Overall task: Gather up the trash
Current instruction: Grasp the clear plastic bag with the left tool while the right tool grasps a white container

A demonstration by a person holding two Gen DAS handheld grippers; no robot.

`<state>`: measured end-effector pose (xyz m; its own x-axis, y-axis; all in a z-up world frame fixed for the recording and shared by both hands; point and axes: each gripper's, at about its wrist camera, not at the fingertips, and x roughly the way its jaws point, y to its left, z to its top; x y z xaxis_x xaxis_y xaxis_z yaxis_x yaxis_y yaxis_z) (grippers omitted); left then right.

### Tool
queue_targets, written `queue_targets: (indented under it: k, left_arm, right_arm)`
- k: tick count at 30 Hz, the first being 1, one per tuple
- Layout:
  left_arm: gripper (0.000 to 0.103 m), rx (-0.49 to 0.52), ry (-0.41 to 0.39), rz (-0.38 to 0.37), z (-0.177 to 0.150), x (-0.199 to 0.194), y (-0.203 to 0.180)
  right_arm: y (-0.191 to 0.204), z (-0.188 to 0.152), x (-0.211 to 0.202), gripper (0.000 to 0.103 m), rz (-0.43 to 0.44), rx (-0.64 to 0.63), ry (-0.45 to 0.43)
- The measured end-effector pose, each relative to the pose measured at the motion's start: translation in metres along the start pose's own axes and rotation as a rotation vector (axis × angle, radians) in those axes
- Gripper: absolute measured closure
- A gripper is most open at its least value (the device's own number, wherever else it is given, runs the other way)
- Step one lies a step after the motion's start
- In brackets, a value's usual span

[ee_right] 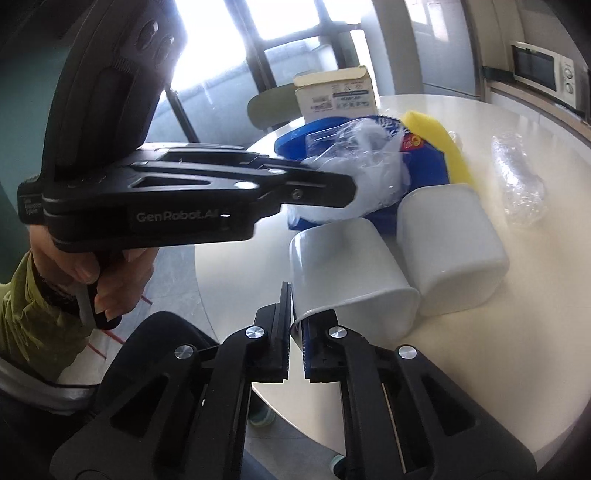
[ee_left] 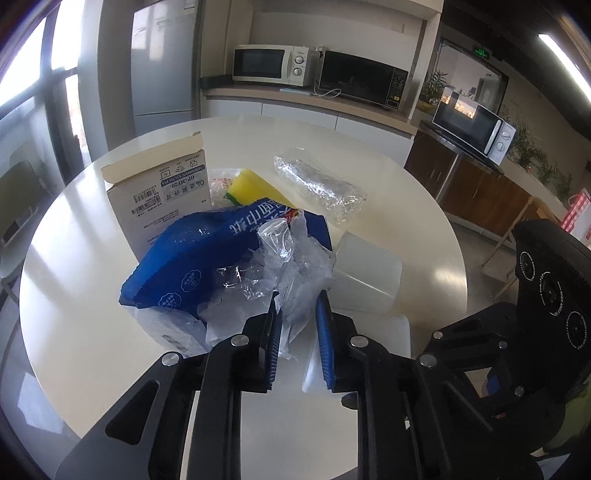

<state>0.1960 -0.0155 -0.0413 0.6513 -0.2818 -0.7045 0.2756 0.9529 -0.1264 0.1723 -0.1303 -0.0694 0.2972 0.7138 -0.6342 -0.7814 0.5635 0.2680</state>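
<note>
Left gripper (ee_left: 297, 314) jaws pinch crumpled clear plastic (ee_left: 284, 266) from the tabletop (ee_left: 74, 221) heap, while right gripper (ee_right: 295, 332) jaws clamp the near bin's rim (ee_right: 306, 314), steadying it to receive trash.

Office pantry: microwaves (ee_left: 271, 66), fridge (ee_left: 162, 62)

Daylight is pouring through the windows (ee_right: 236, 33), blowing out to glare. The round table (ee_left: 74, 229) is reflecting soft sheen. Fisheye edges are bending and darkening; corners possibly slightly blurred.
</note>
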Motion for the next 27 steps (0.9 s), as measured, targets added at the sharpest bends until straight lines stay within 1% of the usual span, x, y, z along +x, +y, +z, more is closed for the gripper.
queue_targets:
  k: [8, 14, 21, 27]
  left_arm:
    - [0.088, -0.028, -0.079, -0.013, -0.006, -0.035, 0.0]
    - [0.089, -0.056, -0.118, 0.003, -0.013, -0.056, 0.004]
    - [0.089, -0.082, -0.177, 0.006, -0.028, -0.091, 0.003]
    - [0.089, -0.101, -0.204, 0.013, -0.042, -0.112, 0.003]
  right_arm:
    - [0.016, -0.003, -0.008, 0.099, -0.025, -0.009, -0.01]
    - [0.03, -0.002, -0.011, 0.099, -0.062, -0.026, -0.02]
    - [0.053, 0.0, -0.03, 0.099, -0.121, -0.028, -0.068]
    - [0.066, -0.004, -0.041, 0.099, -0.145, -0.012, -0.078]
